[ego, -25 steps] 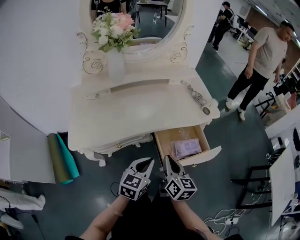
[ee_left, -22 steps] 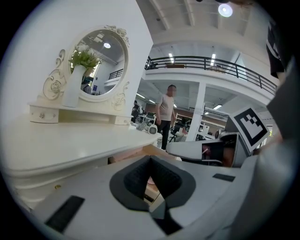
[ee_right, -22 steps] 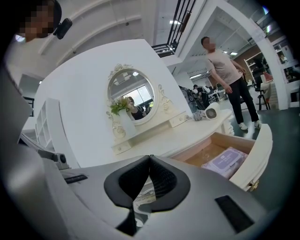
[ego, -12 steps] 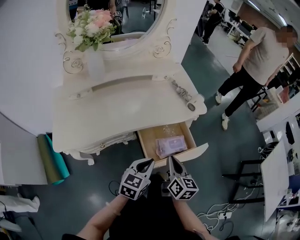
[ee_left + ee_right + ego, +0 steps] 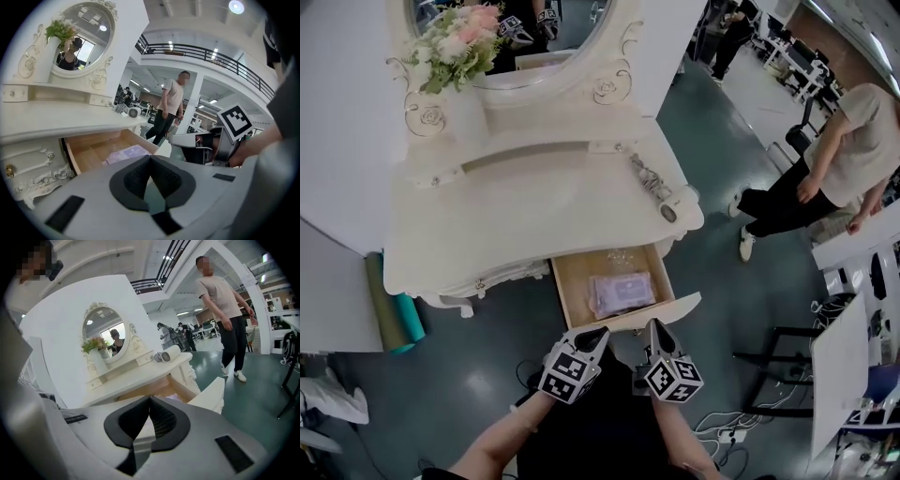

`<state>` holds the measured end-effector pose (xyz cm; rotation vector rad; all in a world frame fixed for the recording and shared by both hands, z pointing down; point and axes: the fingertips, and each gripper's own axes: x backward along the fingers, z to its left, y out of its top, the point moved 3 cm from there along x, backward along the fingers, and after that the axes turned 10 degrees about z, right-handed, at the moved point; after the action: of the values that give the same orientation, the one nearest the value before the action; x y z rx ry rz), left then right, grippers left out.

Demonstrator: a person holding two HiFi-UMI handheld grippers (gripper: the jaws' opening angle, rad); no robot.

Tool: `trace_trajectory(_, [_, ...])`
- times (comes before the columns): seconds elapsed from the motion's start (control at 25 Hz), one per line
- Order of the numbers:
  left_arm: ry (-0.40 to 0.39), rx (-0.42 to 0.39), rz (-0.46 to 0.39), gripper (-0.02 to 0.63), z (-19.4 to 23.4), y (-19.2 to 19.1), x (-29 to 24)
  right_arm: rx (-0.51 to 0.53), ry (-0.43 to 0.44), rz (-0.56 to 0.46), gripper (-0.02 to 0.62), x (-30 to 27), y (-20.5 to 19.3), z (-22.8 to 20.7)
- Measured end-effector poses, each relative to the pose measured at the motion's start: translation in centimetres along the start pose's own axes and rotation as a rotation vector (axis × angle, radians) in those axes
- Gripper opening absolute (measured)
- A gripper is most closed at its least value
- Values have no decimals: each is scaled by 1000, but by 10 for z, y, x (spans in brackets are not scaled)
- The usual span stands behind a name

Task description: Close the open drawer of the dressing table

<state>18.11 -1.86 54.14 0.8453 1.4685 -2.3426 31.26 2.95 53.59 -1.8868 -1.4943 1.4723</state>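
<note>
The cream dressing table (image 5: 516,202) has its right drawer (image 5: 569,291) pulled out, the wooden inside showing. A purple packet (image 5: 621,292) lies in it. The drawer's white front (image 5: 664,313) faces me. My left gripper (image 5: 601,331) is shut and empty, its tips just short of the drawer front. Beside it, my right gripper (image 5: 653,324) is also shut and empty, its tips at the front's edge. The left gripper view shows the left gripper (image 5: 150,157) below the open drawer (image 5: 93,149) and packet (image 5: 126,153). In the right gripper view, the right gripper (image 5: 150,398) points at the drawer front (image 5: 209,393).
A hair dryer (image 5: 658,193) lies on the tabletop's right edge, and a vase of flowers (image 5: 455,49) stands before the oval mirror (image 5: 546,37). A person (image 5: 830,164) stands on the floor to the right. A green roll (image 5: 390,315) leans at the left. Cables (image 5: 727,433) lie nearby.
The dressing table has slid left and nearer in the head view. Both shut grippers have come closer to the drawer front. The person at the right has shifted further right.
</note>
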Motion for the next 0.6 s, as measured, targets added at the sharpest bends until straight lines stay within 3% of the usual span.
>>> trace_trajectory(0.32, [-5, 54, 66, 17, -33, -19, -41, 23, -21, 87, 25, 0, -11, -68])
trace_trajectory(0.6, [5, 108, 115, 17, -49, -36, -77, 60, -7, 180, 25, -5, -28, -102])
